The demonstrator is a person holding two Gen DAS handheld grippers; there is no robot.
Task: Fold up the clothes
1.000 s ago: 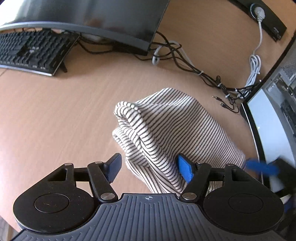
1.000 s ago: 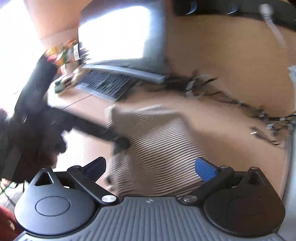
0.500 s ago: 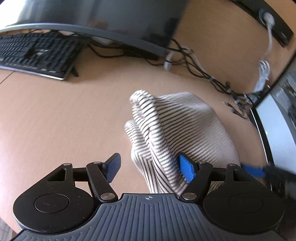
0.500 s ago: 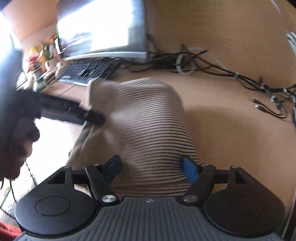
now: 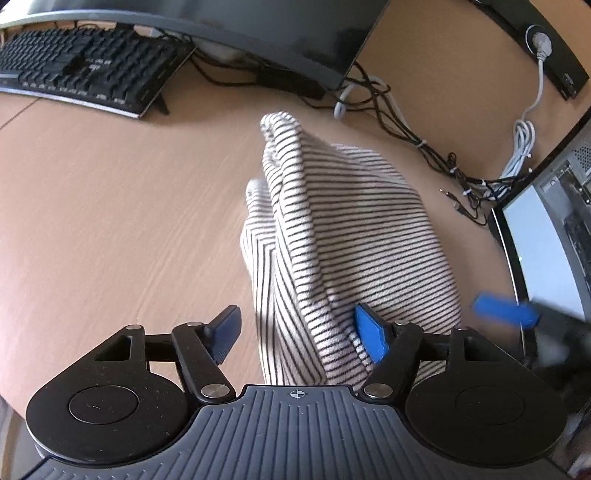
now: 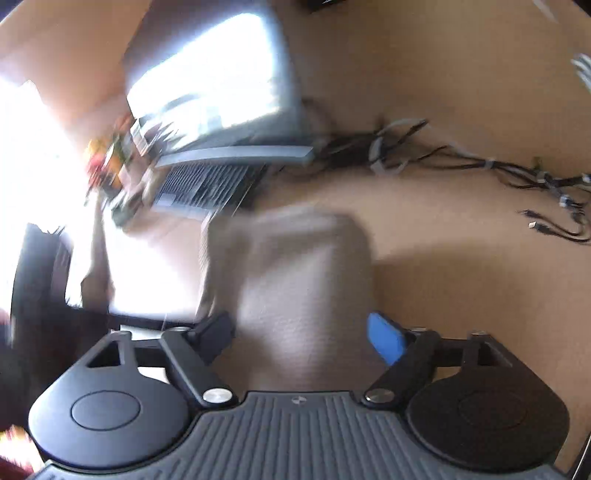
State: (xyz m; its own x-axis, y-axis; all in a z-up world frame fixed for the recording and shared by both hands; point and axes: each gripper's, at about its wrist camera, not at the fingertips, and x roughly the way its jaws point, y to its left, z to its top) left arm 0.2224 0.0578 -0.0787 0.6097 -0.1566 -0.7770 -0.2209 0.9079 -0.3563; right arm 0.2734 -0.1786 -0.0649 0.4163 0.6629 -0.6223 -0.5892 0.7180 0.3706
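Observation:
A white garment with thin black stripes [image 5: 347, 229] lies bunched and partly folded on the wooden desk [image 5: 110, 229]. My left gripper [image 5: 301, 334] is open, its jaws either side of the garment's near end, the blue right finger [image 5: 369, 338] against the cloth. In the right wrist view the garment [image 6: 295, 280] is blurred by motion. My right gripper [image 6: 308, 336] is open around its near edge. A blue fingertip of the right gripper [image 5: 504, 314] shows at the right of the left wrist view.
A black keyboard [image 5: 85, 70] and a curved monitor [image 5: 258, 33] stand at the back. A tangle of cables [image 5: 424, 147] runs along the back right. A second screen [image 5: 535, 251] stands at the right edge. A wall socket strip [image 5: 543, 40] sits above.
The garment's far end has been pushed up and bunched taller. The right gripper has swung quickly, blurring its view. Both grippers stay open.

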